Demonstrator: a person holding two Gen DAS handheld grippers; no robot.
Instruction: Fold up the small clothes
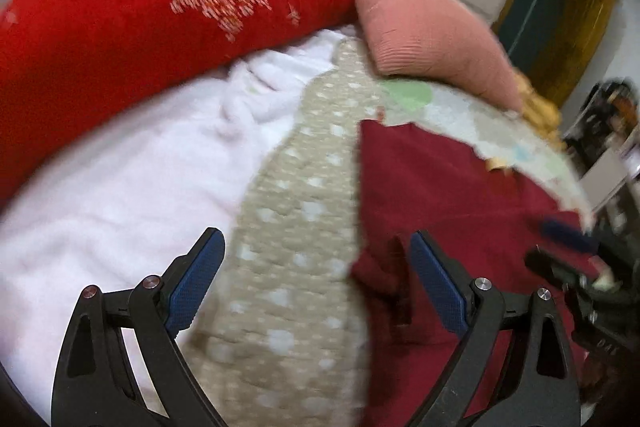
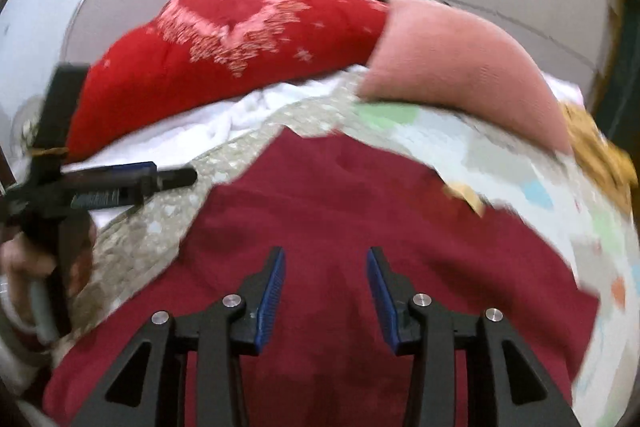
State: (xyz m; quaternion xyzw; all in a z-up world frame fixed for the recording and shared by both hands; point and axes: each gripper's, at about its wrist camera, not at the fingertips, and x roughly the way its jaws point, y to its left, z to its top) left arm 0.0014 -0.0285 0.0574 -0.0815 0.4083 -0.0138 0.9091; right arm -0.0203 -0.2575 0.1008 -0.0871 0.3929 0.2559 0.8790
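a dark red garment [image 2: 340, 211] lies spread flat on a bed, resting partly on a beige dotted cover [image 1: 288, 211] and partly on a pale sheet with coloured patches [image 2: 560, 195]. the right gripper [image 2: 326, 301] hovers over the middle of the cloth with its blue pads [image 2: 272, 303] parted to a moderate gap and nothing between them. the left gripper [image 1: 318, 287] is spread wide and empty above the dotted cover, its right-hand finger over the garment's edge. in the right wrist view, a hand [image 2: 44, 259] at the left edge holds the other tool. a white blanket [image 1: 120, 179] lies to the left of the dotted cover. behind it sit a bright red cushion with a pale heart pattern [image 2: 224, 67] and a pink ribbed pillow [image 2: 460, 67], side by side at the head of the bed. both views are blurred.
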